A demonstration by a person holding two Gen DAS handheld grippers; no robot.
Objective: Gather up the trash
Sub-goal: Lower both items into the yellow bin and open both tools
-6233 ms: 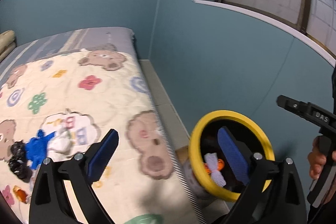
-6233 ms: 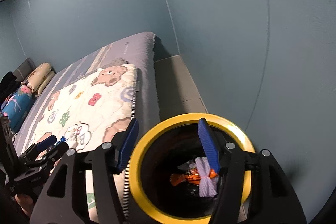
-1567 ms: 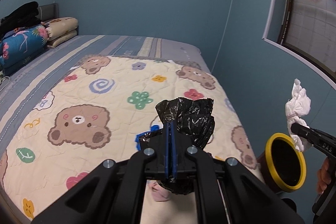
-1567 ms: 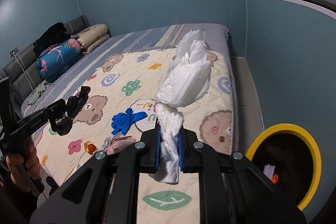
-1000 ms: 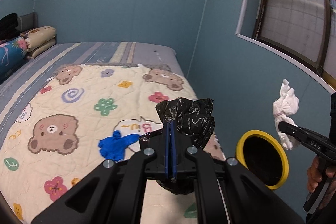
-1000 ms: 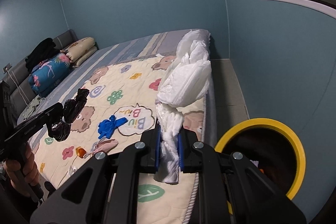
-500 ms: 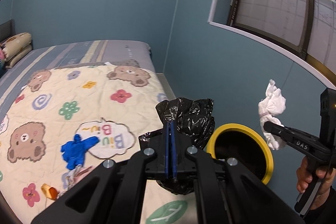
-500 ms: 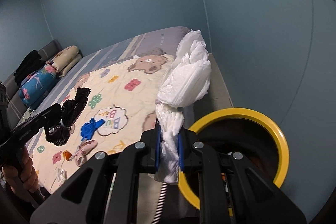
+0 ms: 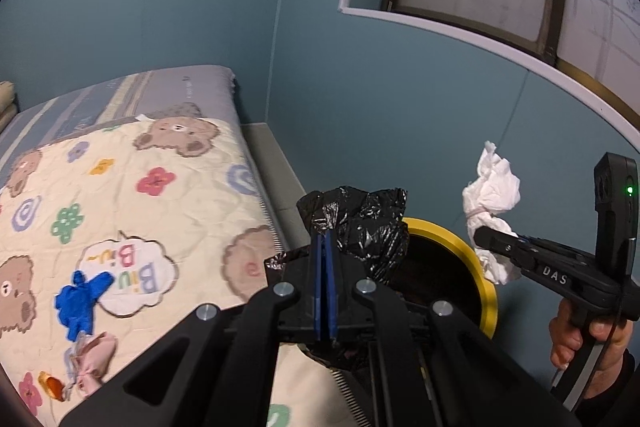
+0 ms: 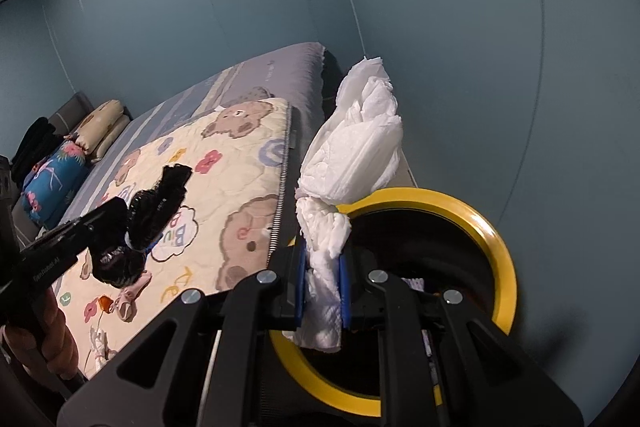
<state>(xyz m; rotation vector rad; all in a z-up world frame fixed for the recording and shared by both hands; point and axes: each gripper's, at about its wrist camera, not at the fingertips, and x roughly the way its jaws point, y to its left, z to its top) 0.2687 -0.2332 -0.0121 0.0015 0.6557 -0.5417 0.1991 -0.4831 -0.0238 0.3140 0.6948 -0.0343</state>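
While each hand-held gripper, left (image 9: 324, 283) and right (image 10: 323, 285), clamps a black bag (image 9: 360, 223) and white wad (image 10: 352, 155) by the yellow-rimmed bin (image 10: 496, 239), the blue glove (image 9: 80, 299) on the bed (image 9: 120, 187) awaits you.

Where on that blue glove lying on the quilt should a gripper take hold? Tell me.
Pinch the blue glove at its bunched middle, coming straight down from above. It lies flat and crumpled on the quilt, fingers splayed, so the raised folds give the jaws something to close on.

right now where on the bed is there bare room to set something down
Free: the quilt from the speech-bubble print up to the grey sheet. Crowded: the near corner, where the blue glove, pink scrap and orange wrapper lie.
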